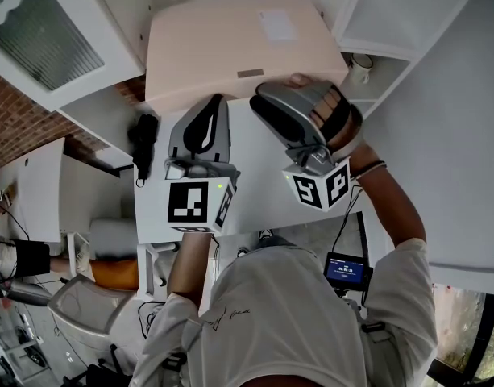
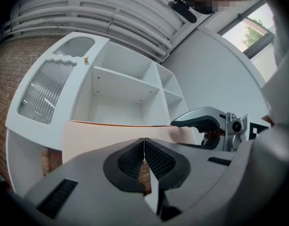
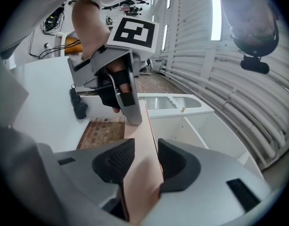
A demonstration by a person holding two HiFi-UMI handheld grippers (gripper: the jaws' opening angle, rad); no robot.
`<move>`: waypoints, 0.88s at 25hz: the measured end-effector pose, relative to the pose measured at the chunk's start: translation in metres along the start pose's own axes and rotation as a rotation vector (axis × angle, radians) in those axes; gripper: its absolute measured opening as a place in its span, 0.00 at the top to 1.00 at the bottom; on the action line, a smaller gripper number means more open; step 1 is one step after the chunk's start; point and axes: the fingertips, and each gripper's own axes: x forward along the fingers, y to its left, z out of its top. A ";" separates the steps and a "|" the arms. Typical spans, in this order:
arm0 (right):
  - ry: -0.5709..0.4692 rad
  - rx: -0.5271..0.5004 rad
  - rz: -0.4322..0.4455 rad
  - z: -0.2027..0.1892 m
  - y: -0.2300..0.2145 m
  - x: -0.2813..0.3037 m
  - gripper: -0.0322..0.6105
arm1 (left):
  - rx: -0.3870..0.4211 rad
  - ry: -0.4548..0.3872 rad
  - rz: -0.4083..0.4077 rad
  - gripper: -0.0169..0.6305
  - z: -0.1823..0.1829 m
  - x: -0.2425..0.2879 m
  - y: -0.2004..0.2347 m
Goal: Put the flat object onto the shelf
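Left gripper [image 2: 144,146]: 2 fingers clenched together, nothing between them. The tips appear to lie against the broad face of the flat peach board [image 1: 238,47]. Board is up in the air, just in front of the white shelf unit [image 2: 117,81], and not yet in any compartment. Right gripper [image 3: 146,149]: 2 fingers grasping the board's near edge, which runs edge-on between them.
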 end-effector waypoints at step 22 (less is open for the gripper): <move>0.190 0.187 -0.094 -0.049 -0.005 -0.016 0.88 | 0.031 0.005 0.030 0.95 -0.004 0.000 0.018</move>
